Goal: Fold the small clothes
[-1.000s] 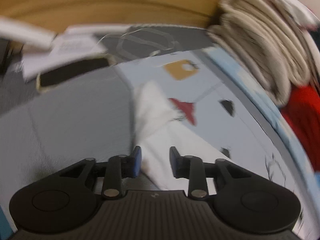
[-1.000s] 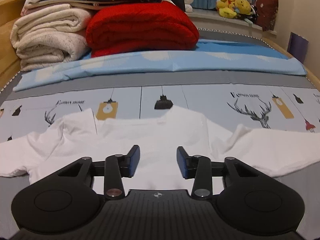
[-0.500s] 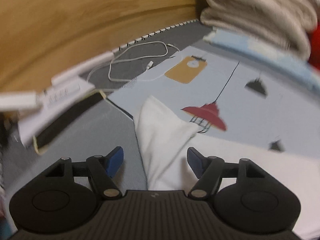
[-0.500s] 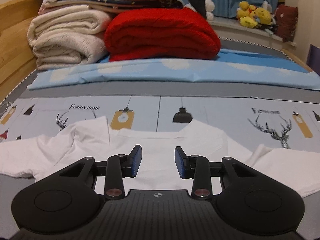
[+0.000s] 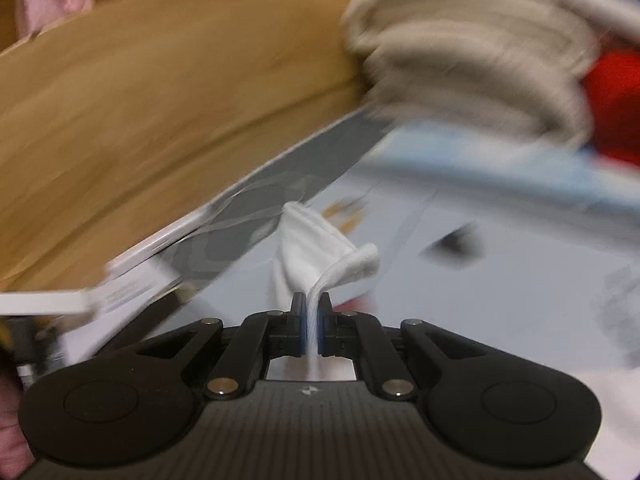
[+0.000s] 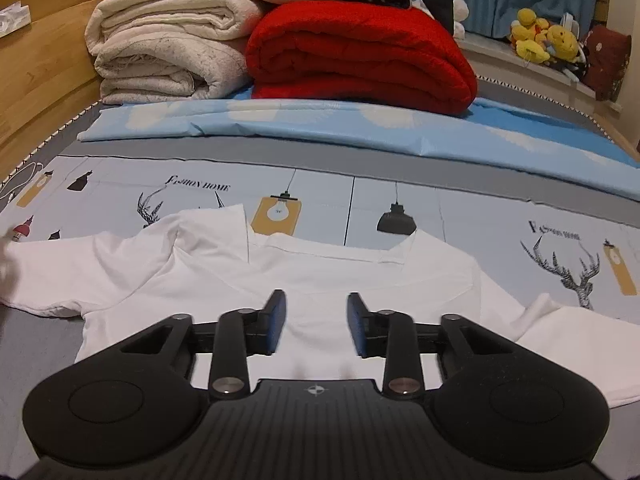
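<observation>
A small white collared shirt lies flat on the patterned bed sheet, collar away from me, sleeves spread to both sides. My right gripper is open and hovers just above the shirt's chest. In the blurred left wrist view, my left gripper is shut on the white sleeve. The sleeve's hem stands up and curls over in front of the fingertips, lifted off the sheet.
Folded cream blankets and a red blanket are stacked at the back on a light blue pillowcase. A wooden bed board runs along the left. White papers and a cable lie by it. Plush toys sit far right.
My left gripper has closed on the sleeve end and lifted it, and its view has swung. My right gripper has drifted slightly and stayed open over the shirt.
</observation>
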`<state>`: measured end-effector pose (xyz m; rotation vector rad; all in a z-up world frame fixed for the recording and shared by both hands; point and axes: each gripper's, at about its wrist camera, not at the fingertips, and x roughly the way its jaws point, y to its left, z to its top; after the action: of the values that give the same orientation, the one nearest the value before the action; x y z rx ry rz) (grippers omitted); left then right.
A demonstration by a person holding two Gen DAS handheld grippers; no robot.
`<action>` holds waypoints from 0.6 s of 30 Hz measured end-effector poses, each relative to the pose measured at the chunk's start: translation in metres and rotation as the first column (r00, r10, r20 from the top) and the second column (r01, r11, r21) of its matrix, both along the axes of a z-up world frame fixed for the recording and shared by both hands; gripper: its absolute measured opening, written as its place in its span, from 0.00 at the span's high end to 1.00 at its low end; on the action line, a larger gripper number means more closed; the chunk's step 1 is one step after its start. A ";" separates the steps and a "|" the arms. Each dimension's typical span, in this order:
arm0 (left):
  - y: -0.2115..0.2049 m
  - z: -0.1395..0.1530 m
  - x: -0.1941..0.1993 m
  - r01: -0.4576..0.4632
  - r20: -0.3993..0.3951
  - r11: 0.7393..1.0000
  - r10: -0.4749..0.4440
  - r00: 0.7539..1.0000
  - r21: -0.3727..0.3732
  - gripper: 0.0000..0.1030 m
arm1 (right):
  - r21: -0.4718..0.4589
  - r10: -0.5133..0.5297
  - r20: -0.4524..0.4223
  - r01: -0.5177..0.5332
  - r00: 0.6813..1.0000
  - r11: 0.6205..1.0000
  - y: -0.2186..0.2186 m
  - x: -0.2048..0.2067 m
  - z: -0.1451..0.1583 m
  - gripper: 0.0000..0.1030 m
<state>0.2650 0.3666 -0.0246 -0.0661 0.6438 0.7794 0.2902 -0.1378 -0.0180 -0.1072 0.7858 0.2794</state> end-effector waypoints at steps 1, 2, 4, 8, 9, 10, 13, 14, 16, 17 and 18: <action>-0.018 0.013 0.000 0.051 0.051 0.998 -0.049 0.997 -0.033 0.95 | 0.001 -0.008 0.004 0.008 1.000 1.000 0.001 -0.002 0.004 0.72; -0.036 0.024 -0.001 0.107 0.094 0.992 -0.101 0.990 -0.066 0.95 | 0.008 -0.013 0.004 0.013 1.000 1.000 0.001 -0.004 0.007 0.74; -0.069 0.037 -0.002 0.212 0.148 0.969 -0.193 0.970 -0.124 0.95 | 0.040 -0.018 0.015 0.018 1.000 0.999 0.000 -0.009 0.015 0.80; -0.121 0.043 -0.006 0.369 0.222 0.886 -0.314 0.923 -0.282 0.95 | 0.080 -0.050 0.043 0.047 0.998 0.996 -0.004 -0.015 0.030 0.84; -0.128 0.041 -0.007 0.389 0.246 0.857 -0.318 0.916 -0.339 0.95 | 0.090 -0.061 0.052 0.056 0.997 0.994 -0.006 -0.017 0.034 0.86; -0.134 0.038 -0.008 0.405 0.267 0.826 -0.319 0.909 -0.392 0.95 | 0.099 -0.079 0.063 0.073 0.995 0.992 -0.010 -0.018 0.039 0.87; -0.151 0.030 -0.008 0.429 0.291 0.785 -0.327 0.899 -0.447 0.95 | 0.132 -0.144 0.095 0.131 0.985 0.983 -0.029 -0.021 0.047 0.88; -0.157 0.027 -0.007 0.434 0.291 0.778 -0.331 0.898 -0.453 0.95 | 0.141 -0.178 0.102 0.163 0.979 0.976 -0.039 -0.022 0.047 0.88; -0.167 0.023 -0.004 0.443 0.300 0.761 -0.334 0.894 -0.474 0.95 | 0.160 -0.256 0.093 0.239 0.962 0.958 -0.060 -0.023 0.042 0.89; -0.174 0.022 -0.004 0.450 0.307 0.752 -0.336 0.891 -0.482 0.95 | 0.173 -0.290 0.083 0.273 0.953 0.946 -0.072 -0.023 0.037 0.89; -0.180 0.022 -0.001 0.461 0.316 0.741 -0.342 0.885 -0.488 0.95 | 0.179 -0.320 0.071 0.303 0.945 0.936 -0.082 -0.023 0.031 0.89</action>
<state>0.2639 0.1867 -0.0027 -0.5200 0.6370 0.1342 0.2670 -0.2194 0.0130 0.1604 0.6658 0.0362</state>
